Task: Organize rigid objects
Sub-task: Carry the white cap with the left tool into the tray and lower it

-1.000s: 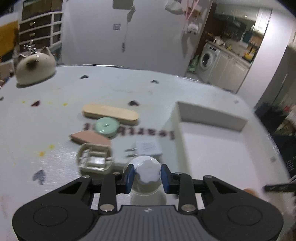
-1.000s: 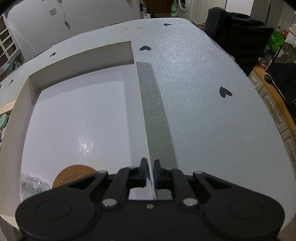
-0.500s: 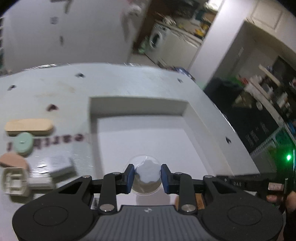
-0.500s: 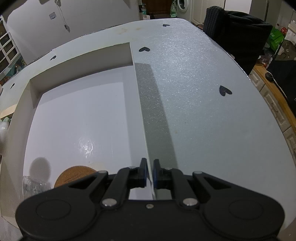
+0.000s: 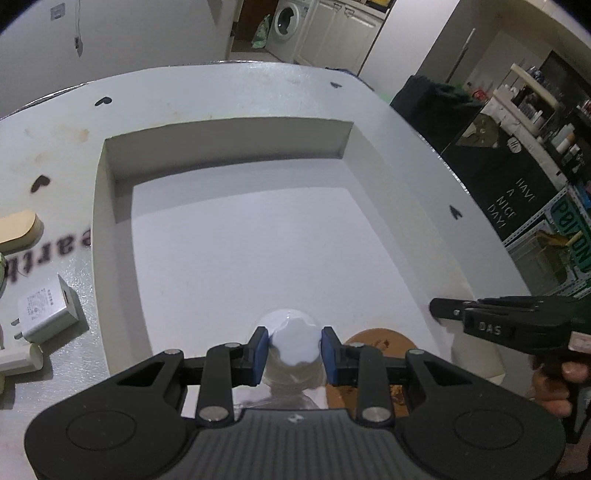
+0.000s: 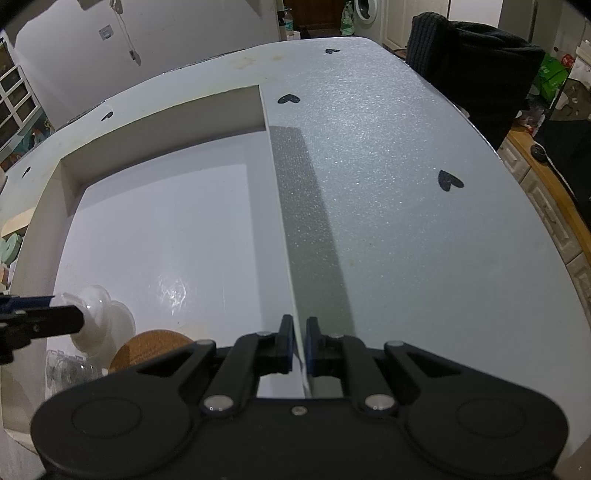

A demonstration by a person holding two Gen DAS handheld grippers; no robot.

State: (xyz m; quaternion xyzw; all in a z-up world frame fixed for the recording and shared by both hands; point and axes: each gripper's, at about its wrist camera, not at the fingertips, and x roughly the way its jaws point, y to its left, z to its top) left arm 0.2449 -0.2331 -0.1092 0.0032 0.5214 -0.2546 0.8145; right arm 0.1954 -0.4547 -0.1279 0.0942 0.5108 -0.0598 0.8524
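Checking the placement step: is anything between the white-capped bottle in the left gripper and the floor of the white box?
Mostly no. The left gripper holds the white-capped bottle over the white box, whose floor ahead is bare. Only the near corner is taken: a cork coaster lies just right of the bottle and a clear crinkled item sits beside it.

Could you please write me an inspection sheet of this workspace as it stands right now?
Surface: pale table with dark heart marks and some stains.
Job's things: white box; inside it a cork coaster and a clear plastic item; white knobbed lid held over the box.
Clutter: white charger, tan oblong block, other pieces at the table's left edge.
Grippers: left gripper shut on the lid; right gripper shut on the box's right wall.
Cables: a cord hanging on the far wall.
Surroundings: washing machine, dark shelving at right.
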